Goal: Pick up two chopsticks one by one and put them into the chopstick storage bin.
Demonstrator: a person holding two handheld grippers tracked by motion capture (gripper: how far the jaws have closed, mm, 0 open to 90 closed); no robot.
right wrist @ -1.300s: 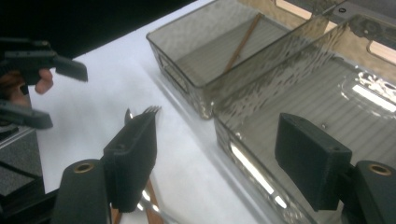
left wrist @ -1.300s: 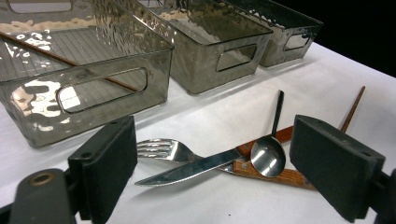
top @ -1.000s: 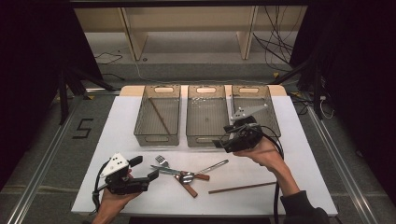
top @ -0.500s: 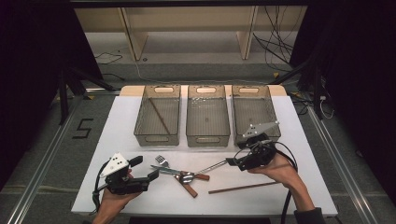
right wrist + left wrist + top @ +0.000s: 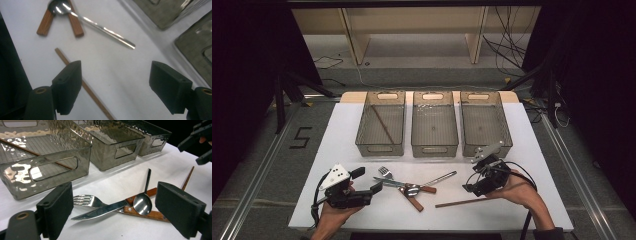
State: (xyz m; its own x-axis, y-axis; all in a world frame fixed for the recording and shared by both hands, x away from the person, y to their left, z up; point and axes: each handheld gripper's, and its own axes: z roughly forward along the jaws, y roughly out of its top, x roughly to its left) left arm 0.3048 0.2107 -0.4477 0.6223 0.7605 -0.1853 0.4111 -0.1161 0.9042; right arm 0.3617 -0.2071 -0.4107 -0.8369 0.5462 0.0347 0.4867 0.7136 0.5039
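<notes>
A fork [image 5: 384, 172], a knife [image 5: 394, 183] and a spoon [image 5: 435, 180] lie crossed on the white table, the fork and knife with wooden handles [image 5: 75, 25]. A brown chopstick [image 5: 462, 202] lies to their right. My left gripper [image 5: 368, 181] rests low at the front left, open and empty, its jaws framing the knife [image 5: 100, 211] and the spoon [image 5: 142, 203] farther off. My right gripper [image 5: 472, 182] hovers just above the chopstick [image 5: 90, 91]. It is open and its jaws have just narrowed slightly around nothing; the stick runs under its left fingertip [image 5: 70, 85].
Three smoky clear bins stand in a row behind the cutlery: left [image 5: 379, 148], middle [image 5: 434, 149], right [image 5: 479, 95]. A second chopstick [image 5: 25, 150] lies inside the left bin. The table's front edge is close to both hands.
My right gripper has come down and forward from the front of the right bin to just over the chopstick. The left gripper and the cutlery have stayed put.
</notes>
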